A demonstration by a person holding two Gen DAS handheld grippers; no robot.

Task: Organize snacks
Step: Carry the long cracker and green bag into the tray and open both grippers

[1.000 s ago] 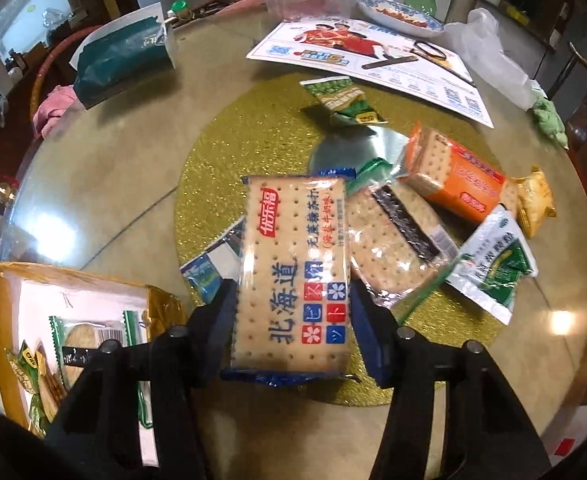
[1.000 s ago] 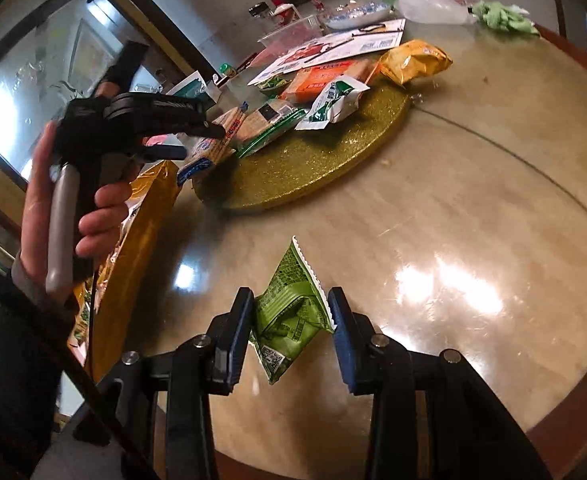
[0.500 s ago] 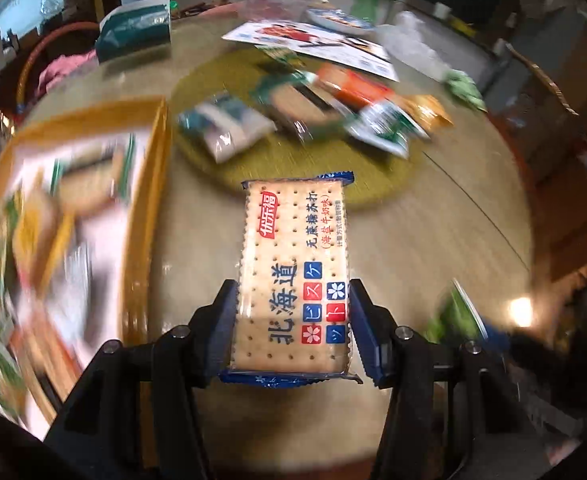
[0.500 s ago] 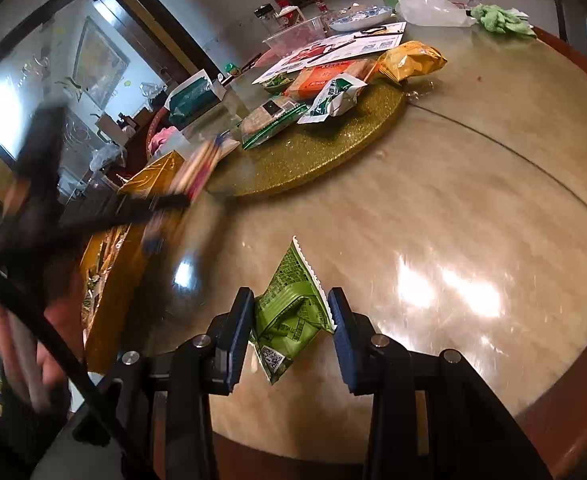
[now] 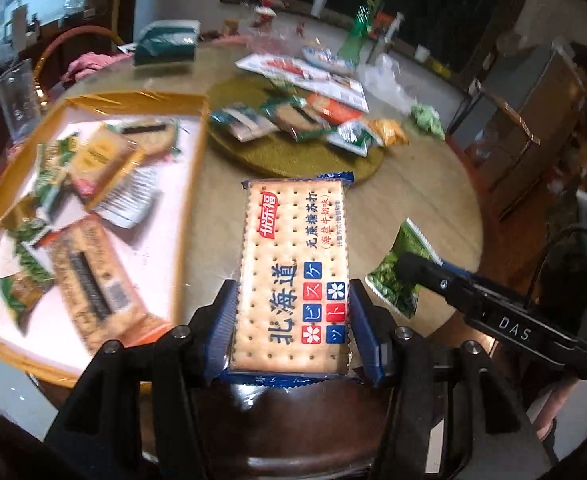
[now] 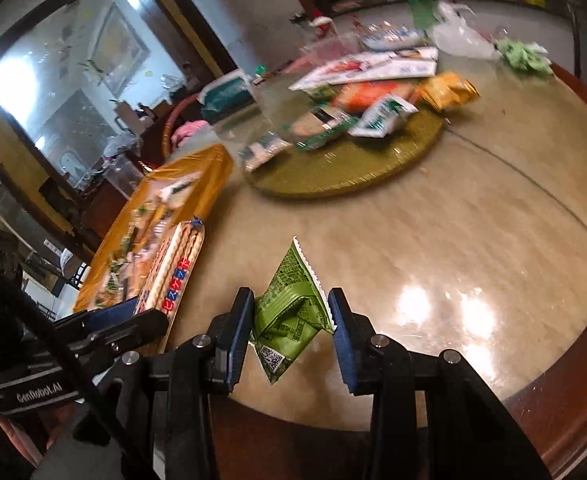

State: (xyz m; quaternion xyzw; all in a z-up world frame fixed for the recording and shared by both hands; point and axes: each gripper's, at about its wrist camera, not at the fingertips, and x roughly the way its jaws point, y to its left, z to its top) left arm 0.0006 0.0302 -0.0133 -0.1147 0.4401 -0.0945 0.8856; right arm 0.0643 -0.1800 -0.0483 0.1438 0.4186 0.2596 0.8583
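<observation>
While my left gripper (image 5: pixel 293 320) clamps a flat, rectangular cracker packet (image 5: pixel 295 272) by its long sides, its clear glossy wrapper shows the dotted biscuit face and blue crimped ends. My left fingers (image 5: pixel 223 320) are ridged blue pads pressed against both edges, holding the packet above the near rim of the bench (image 5: pixel 421 196), a round slab of polished, marble-like stone with bright glare spots. My right gripper (image 6: pixel 291 328) pinches a small green snack pouch (image 6: pixel 289 312), crumpled foil with a serrated white seal at its top corner; the pads squeeze it from both sides and it hangs clear of the bench.

To the left sits a box (image 5: pixel 191 168) with shiny gold walls and a pale floor, full of wrapped snacks that are smeared by blur, so I cannot read them. Farther back lies a round, glittery gold mat (image 5: pixel 293 160) carrying more packets (image 5: pixel 345 136), green, orange and white, also blurred. Behind it lies a printed sheet (image 5: pixel 305 74), its far edge hard to make out. My own hands are mostly cut off at the frame edges.
</observation>
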